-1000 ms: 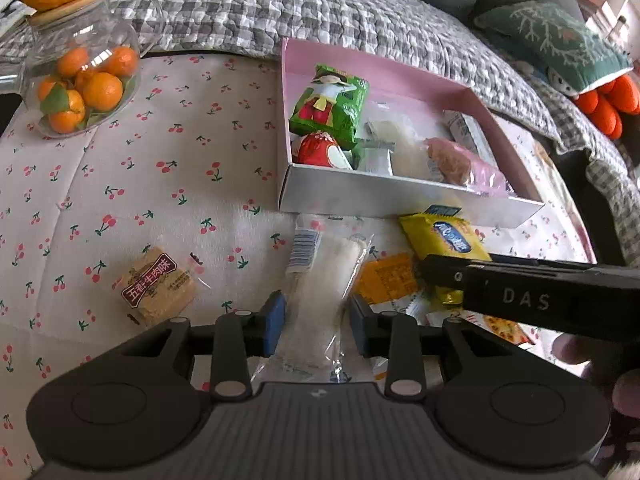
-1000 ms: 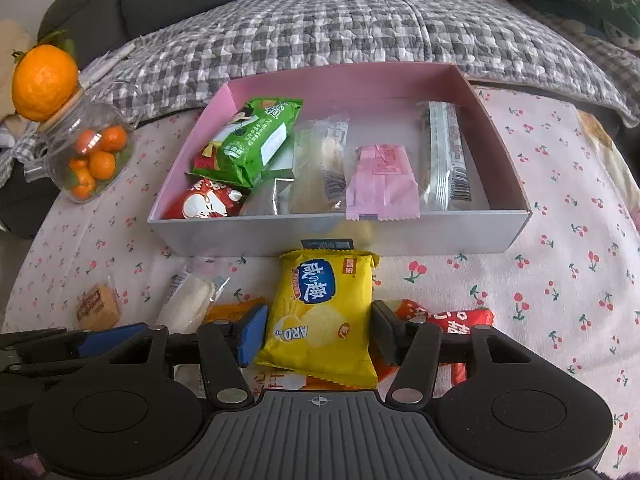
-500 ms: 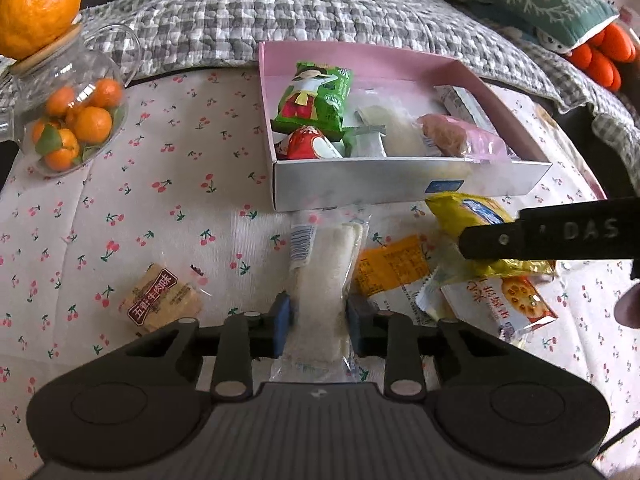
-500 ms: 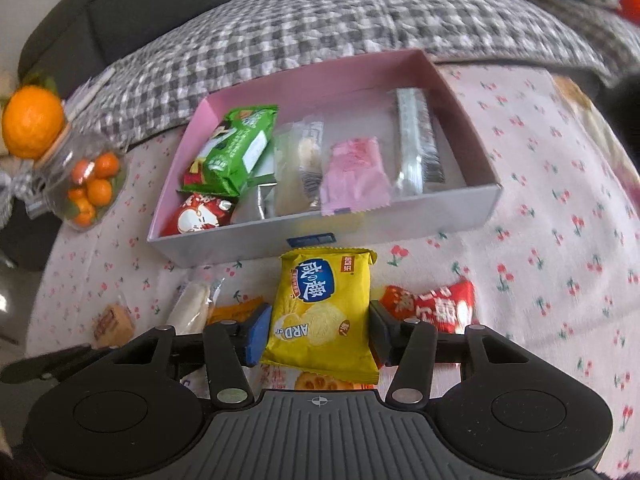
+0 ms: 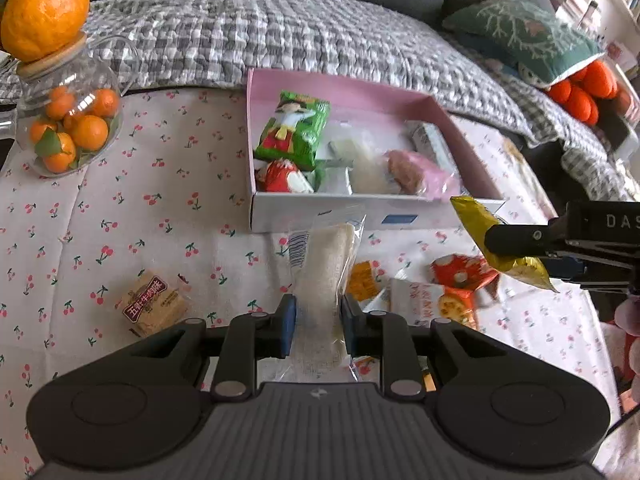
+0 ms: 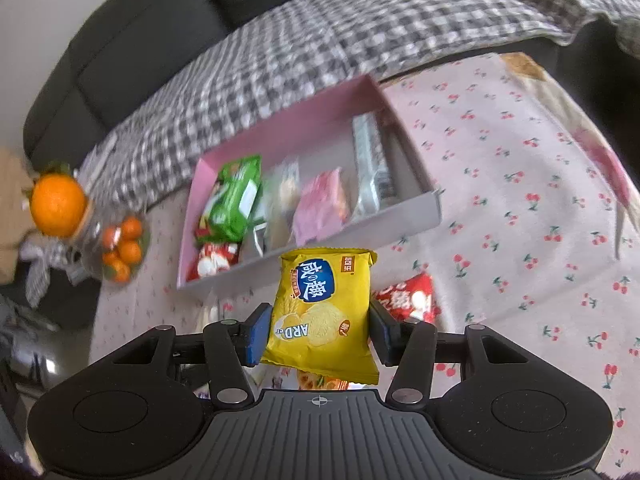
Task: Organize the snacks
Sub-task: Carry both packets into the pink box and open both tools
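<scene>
My left gripper (image 5: 316, 330) has its jaws closing on a long clear packet with a white cake (image 5: 326, 264), and the blue pads press its near end. The packet's far end points at the pink box (image 5: 360, 210), which holds several snacks. My right gripper (image 6: 318, 332) is shut on a yellow chip bag (image 6: 320, 308) and holds it above the cherry-print cloth, just in front of the box's near wall (image 6: 400, 216). In the left wrist view the same yellow bag (image 5: 476, 220) hangs at the right, in front of the box's near right corner.
A brown biscuit packet (image 5: 154, 308) lies left of my left gripper. A red packet (image 5: 460, 272) and orange packets (image 5: 364, 280) lie to its right. A glass jar of small oranges (image 5: 68, 128) stands far left. A checked blanket (image 5: 280, 32) lies behind the box.
The right gripper lifted the yellow bag off the cloth and rolled, uncovering a red packet. The left jaws narrowed onto the white cake packet, which rose a little.
</scene>
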Motion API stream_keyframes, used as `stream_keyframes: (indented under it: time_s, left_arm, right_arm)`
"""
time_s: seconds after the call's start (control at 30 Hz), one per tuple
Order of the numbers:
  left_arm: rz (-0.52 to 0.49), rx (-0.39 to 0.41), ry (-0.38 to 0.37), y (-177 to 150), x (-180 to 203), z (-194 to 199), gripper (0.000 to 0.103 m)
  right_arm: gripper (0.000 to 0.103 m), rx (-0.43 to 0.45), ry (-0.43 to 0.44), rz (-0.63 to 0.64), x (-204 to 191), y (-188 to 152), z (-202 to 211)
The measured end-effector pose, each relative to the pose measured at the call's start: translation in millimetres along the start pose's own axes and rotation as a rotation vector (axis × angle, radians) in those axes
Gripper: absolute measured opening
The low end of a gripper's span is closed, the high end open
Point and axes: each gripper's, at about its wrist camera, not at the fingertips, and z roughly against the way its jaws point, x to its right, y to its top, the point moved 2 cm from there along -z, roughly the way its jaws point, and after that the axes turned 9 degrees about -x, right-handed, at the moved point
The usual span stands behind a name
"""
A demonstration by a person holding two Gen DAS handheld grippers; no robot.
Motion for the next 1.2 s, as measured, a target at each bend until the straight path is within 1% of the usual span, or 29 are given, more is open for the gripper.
stream_keyframes:
  time_s: [0.17,0.27,0.43,0.53,0.6,0.67,0.77,0.83,0.9,0.93,1.0,1.07,1.1,1.2]
  left_arm:
    - [0.028,0.042,-0.039,7,6,11,0.022]
    - [0.036,0.065,-0.047,14,9,11,0.022]
    - [0.05,0.093,-0.056,35,9,4,0.022]
    - [0.066,0.091,-0.066,50,10,-3,0.022]
    - [0.061,0.091,-0.068,62,14,-9,0.022]
    - [0.051,0.104,-0.068,73,17,-15,0.022]
    - [0.046,0.13,-0.069,83,21,-22,0.022]
    - [0.075,0.16,-0.084,86,19,-26,0.022]
    - [0.127,0.16,-0.131,88,14,-34,0.022]
    - [0.146,0.159,-0.141,89,13,-40,0.022]
    - [0.141,0.15,-0.127,91,14,-51,0.022]
    - [0.121,0.151,-0.099,94,17,-59,0.021]
    - [0.116,0.154,-0.095,96,18,-62,0.019]
    - [0.128,0.168,-0.104,101,16,-69,0.019]
  right_arm:
    - [0.05,0.055,0.064,-0.064,10,15,11]
    - [0.05,0.095,0.098,-0.106,20,25,11]
    - [0.05,0.162,0.121,-0.13,31,42,1]
    - [0.05,0.162,0.147,-0.171,35,44,-8]
    - [0.05,0.142,0.15,-0.162,32,50,-15]
    - [0.05,0.167,0.115,-0.123,25,60,-18]
    - [0.05,0.189,0.106,-0.084,19,71,-25]
    - [0.051,0.176,0.099,-0.069,17,77,-36]
    - [0.05,0.17,0.09,-0.05,17,81,-46]
    - [0.051,0.168,0.084,-0.044,18,84,-51]
    - [0.051,0.167,0.081,-0.045,20,89,-59]
    - [0.051,0.178,0.101,-0.042,21,94,-63]
    - [0.051,0.182,0.11,-0.037,21,96,-65]
    - [0.051,0.198,0.122,-0.032,22,102,-71]
